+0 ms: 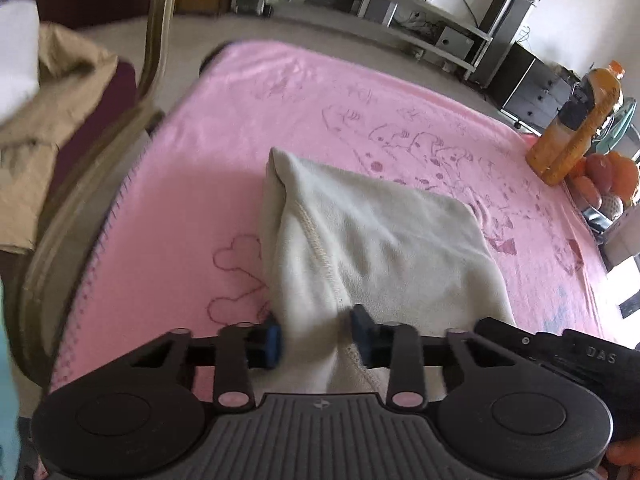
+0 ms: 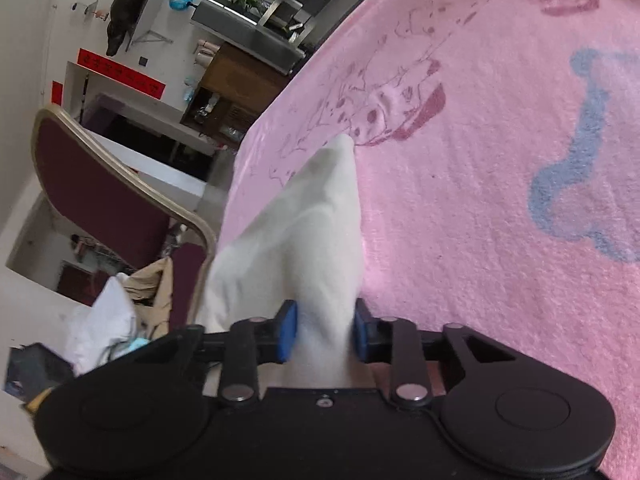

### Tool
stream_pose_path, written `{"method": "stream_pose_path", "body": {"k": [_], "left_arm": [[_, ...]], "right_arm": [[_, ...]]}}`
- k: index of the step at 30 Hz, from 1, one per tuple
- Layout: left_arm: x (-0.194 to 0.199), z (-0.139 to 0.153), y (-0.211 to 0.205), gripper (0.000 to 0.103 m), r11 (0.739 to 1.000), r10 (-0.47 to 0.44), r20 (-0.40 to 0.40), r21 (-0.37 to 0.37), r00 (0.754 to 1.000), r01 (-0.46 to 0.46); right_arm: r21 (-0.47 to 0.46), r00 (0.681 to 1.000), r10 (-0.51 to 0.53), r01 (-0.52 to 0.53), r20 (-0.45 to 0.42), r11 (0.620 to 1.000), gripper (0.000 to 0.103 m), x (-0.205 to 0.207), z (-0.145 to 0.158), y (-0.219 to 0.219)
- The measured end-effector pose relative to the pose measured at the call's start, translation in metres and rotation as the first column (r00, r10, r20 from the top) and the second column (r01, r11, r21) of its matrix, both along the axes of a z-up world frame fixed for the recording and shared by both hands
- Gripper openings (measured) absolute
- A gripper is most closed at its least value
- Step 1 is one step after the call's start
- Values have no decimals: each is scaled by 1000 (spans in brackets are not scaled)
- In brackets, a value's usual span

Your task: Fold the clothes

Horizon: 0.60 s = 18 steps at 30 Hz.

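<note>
A cream fleece garment (image 1: 372, 236) lies partly folded on the pink blanket (image 1: 224, 128) that covers the table. My left gripper (image 1: 316, 338) is at its near edge, its blue pads pressing a bunched fold of the cream cloth from both sides. In the right wrist view the same cream garment (image 2: 304, 232) rises in a peak from the pink blanket (image 2: 500, 200). My right gripper (image 2: 326, 334) is shut on a thick fold of it, the cloth squeezed between the blue pads.
An orange drink bottle (image 1: 576, 124) and some oranges (image 1: 608, 176) stand at the blanket's far right edge. A maroon chair (image 2: 108, 196) with tan clothes (image 1: 44, 128) and a white cloth (image 2: 104, 320) on it stands beside the table. Shelves (image 1: 400, 12) line the far wall.
</note>
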<state>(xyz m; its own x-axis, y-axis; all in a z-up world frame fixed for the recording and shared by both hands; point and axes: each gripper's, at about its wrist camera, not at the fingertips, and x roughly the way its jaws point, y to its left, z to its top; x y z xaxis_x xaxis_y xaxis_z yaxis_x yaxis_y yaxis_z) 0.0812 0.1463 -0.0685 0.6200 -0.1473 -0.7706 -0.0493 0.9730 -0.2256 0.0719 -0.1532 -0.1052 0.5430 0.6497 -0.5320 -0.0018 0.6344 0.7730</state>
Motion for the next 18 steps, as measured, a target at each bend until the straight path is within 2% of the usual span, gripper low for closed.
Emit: {"method": "stream_pose_path", "body": {"k": [2, 6, 9, 12, 15, 18], "left_arm": [[-10, 9, -8, 23, 999, -2, 35, 43, 999, 1], [-35, 35, -32, 22, 994, -34, 113, 109, 993, 22], [-50, 53, -48, 22, 996, -59, 149, 74, 987, 48], [-62, 68, -74, 22, 994, -109, 171, 32, 979, 106], [-69, 82, -112, 22, 985, -174, 188, 18, 967, 174], [-66, 87, -158, 22, 968, -243, 185, -17, 952, 251]], "right_arm": [[-46, 1000, -8, 8, 10, 999, 21, -3, 9, 3], [-126, 998, 7, 1, 61, 992, 20, -19, 43, 9], [-167, 994, 12, 6, 107, 986, 20, -38, 74, -3], [-167, 994, -24, 42, 107, 985, 20, -56, 99, -36], [-171, 992, -89, 103, 92, 980, 20, -75, 120, -75], [-202, 982, -152, 172, 114, 964, 20, -98, 136, -117]]}}
